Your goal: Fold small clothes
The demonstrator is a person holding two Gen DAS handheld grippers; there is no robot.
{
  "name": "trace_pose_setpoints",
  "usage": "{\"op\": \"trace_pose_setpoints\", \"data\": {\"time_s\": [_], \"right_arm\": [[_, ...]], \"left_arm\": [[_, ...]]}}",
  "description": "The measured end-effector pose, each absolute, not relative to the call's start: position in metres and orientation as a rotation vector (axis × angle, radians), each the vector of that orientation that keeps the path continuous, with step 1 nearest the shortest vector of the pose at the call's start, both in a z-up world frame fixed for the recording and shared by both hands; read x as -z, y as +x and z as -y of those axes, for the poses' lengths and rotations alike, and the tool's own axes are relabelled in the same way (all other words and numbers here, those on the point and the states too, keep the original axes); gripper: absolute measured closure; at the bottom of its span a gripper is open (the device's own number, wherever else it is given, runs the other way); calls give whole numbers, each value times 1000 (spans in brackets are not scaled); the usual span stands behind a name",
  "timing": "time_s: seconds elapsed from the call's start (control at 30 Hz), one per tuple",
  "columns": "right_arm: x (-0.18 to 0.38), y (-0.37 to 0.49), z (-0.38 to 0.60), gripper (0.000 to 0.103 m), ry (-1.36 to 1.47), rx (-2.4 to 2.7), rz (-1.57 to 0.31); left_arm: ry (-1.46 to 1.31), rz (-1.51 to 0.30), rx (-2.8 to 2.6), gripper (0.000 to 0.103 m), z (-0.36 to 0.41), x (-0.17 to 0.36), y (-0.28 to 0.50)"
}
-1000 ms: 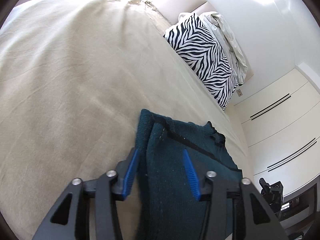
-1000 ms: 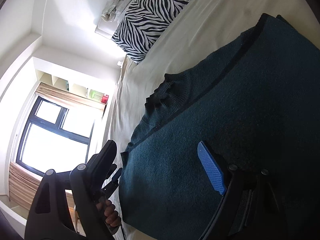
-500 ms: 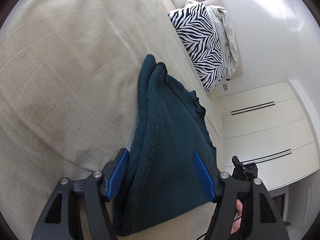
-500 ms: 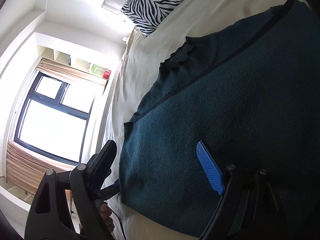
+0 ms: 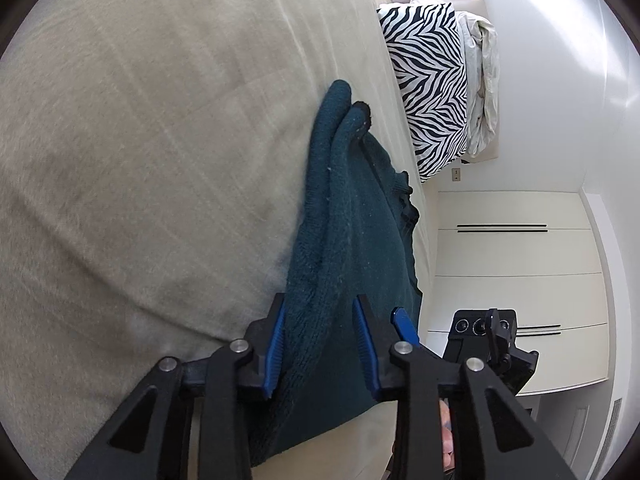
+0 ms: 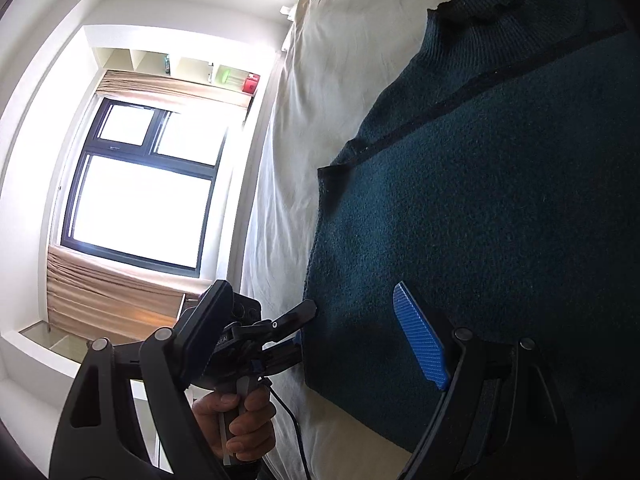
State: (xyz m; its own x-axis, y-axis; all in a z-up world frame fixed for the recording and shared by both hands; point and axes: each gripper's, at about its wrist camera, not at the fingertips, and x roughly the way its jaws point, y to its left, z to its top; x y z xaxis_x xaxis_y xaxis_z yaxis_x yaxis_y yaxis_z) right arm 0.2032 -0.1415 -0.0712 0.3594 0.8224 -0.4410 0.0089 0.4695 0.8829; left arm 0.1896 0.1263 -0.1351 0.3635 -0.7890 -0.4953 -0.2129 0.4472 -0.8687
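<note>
Left gripper [image 5: 320,344]: its jaws are closing on the folded edge of the sweater, the blue pads [image 5: 275,346] pressing the thick knit between them; in the right wrist view it [image 6: 306,330] is pinching the sweater's near corner, with a hand [image 6: 236,420] wrapping the handle below it.
Right gripper [image 6: 316,336]: its jaws are standing spread wide over the sweater, nothing pinched; one blue pad [image 6: 418,336] is hovering above the knit, the other finger sitting off the sweater's side.
Sweater [image 5: 352,240]: dark teal knit, lying flat on the bed, doubled along the edge nearest the left gripper, where two rolled layers are showing; its ribbed collar [image 6: 480,0] is lying at the far end.
Bed [image 5: 140,160]: beige cover stretching out beside and beyond the sweater.
Zebra pillow [image 5: 428,88]: standing beyond the sweater's far end, at the head of the bed.
Pale bedding [image 5: 484,80]: bunching up just behind the zebra pillow.
Wardrobe [image 5: 512,256]: white doors standing past the bed's side from the sweater.
Window [image 6: 140,184]: glaring bright, well apart from the sweater, across the room.
</note>
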Motion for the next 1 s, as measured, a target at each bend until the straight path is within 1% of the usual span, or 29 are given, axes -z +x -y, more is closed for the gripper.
{"op": "trace_pose_setpoints", "data": {"time_s": [0.03,0.17,0.27,0.4,0.5,0.63,0.73,0.8,0.93,0.97,1.0], "right_arm": [[74,206,137,21,946,-644,-1095],[88,211,131,21,947,-625,-1146],[92,208,135,21,977,-629,-1127],[91,205,146,21,1031,-637,-1124],[85,203,171,20,1111,-636,-1087],[62,196,216,20,1181,-642,-989],[49,189,263,20,1230,-636,-917],[48,184,291,20,1253,-617,-892],[63,174,340,20,1327,-576,-886],[68,171,350,20,1342,-560,-892],[74,168,359,20,1351,-545,-899]], "left_arm": [[-1078,-1181,484,85,-125,136,190],[-1094,-1165,492,87,-126,137,188],[-1098,-1148,500,88,-125,131,187],[-1088,-1123,527,89,-116,112,188],[-1052,-1100,569,90,-98,87,191],[-972,-1087,655,90,-46,50,199],[-909,-1096,726,90,12,38,202],[-886,-1119,772,90,53,43,203],[-830,-1190,800,89,115,75,202],[-826,-1210,810,88,125,84,202],[-827,-1225,821,85,132,92,202]]}}
